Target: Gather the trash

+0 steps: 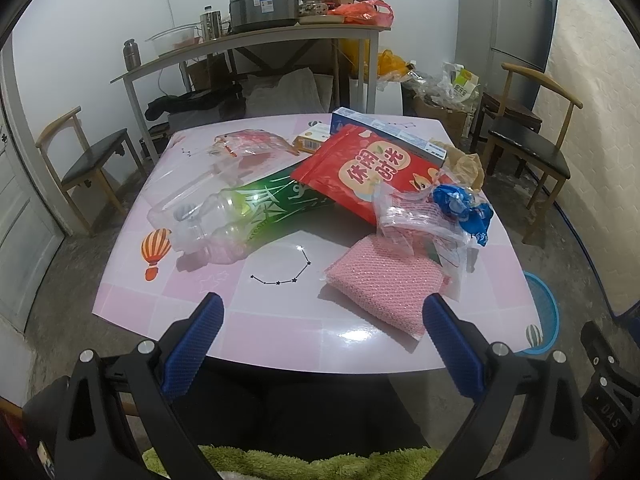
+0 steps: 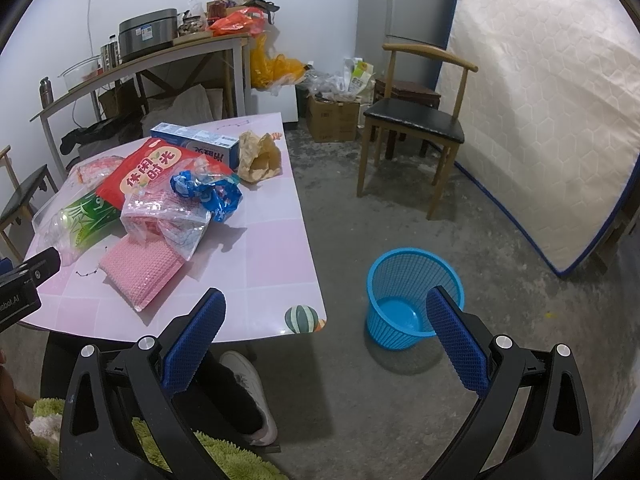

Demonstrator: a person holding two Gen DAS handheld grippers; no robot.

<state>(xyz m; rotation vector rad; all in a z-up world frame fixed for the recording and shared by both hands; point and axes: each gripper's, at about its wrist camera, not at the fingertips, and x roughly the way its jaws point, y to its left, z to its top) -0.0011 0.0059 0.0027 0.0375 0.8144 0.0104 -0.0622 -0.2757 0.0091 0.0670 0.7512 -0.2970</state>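
Both sets of tongs stand spread wide with nothing between their blue pads: the left tongs (image 1: 322, 312) hang over the near edge of the pink patterned table (image 1: 280, 332), the right tongs (image 2: 326, 308) off its right side, above the concrete floor. Nothing looks collected yet; the round blue plastic mesh basket (image 2: 414, 300) on the floor beside the table appears empty, so I judge this the start, before the first pick.

Nearest the left tongs lies a flat pink mesh scouring pad (image 1: 380, 286), with a crumpled clear plastic wrapper (image 1: 420, 220) overlapping its far edge. Beyond that sit a crushed blue foil wrapper (image 1: 464, 206), a clear plastic bottle with a green label (image 1: 240, 216) on its side, a large red snack pouch (image 1: 368, 172), a brown crumpled paper bag (image 2: 260, 156) and a long blue-and-white carton (image 2: 196, 138) at the far end.

The next move likely calls for lowering over the pad or wrapper, closing firmly on thin, slippery material, then carrying it rightward to the basket.
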